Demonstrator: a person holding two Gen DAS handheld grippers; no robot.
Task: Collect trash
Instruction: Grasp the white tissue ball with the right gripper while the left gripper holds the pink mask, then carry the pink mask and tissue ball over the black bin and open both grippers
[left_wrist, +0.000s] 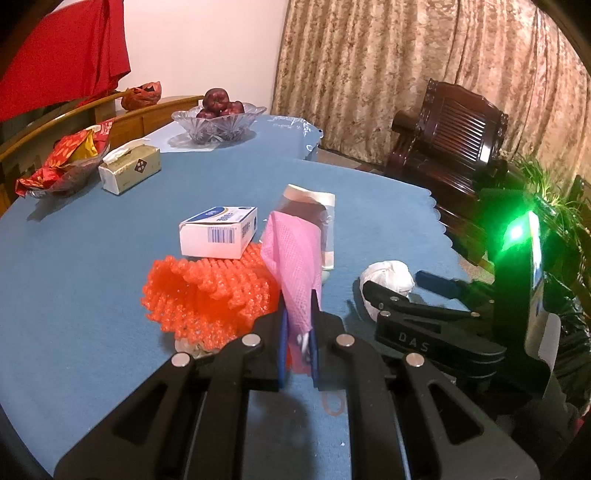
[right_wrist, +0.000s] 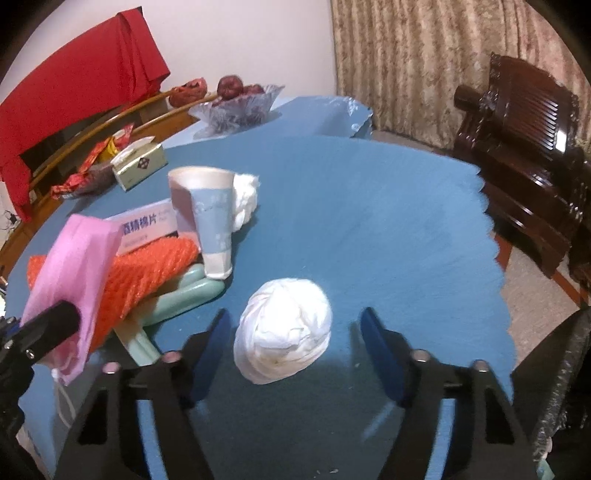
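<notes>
Risk first: pink mesh sleeve (left_wrist: 293, 266) pinched only at its lower end in the left claw (left_wrist: 298, 343), flimsy and standing upright, so likely to flop or slide out if swung fast. Another hazard: orange foam net (left_wrist: 207, 291) just left of the sleeve and possibly touching it, so could be dragged along and tip the white box (left_wrist: 218, 236) resting against its far edge. Paper cup (right_wrist: 207, 221) upright just beyond, light, easily knocked by either claw.

For the right claw (right_wrist: 295, 347): spread wide, holding nothing, fingers on either side of the white crumpled paper ball (right_wrist: 284, 328) lying near the front of the blue worktop (right_wrist: 369, 221). Closing off-centre could squirt the ball sideways, since it looks loose and round; a shallow bite might catch only an outer fold. Two claws close together in the left wrist view, so a collision seems possible if both move inward.

Pose: left claw low over the worktop, pointed forward and slightly down, shut on the sleeve. Right claw lower still, nearly level with the worktop, aimed at the ball from the near side. Second paper wad (right_wrist: 245, 195) farther off behind the cup, untouched. Pale green items (right_wrist: 184, 291) under the net, identity unclear. No bin visible.
</notes>
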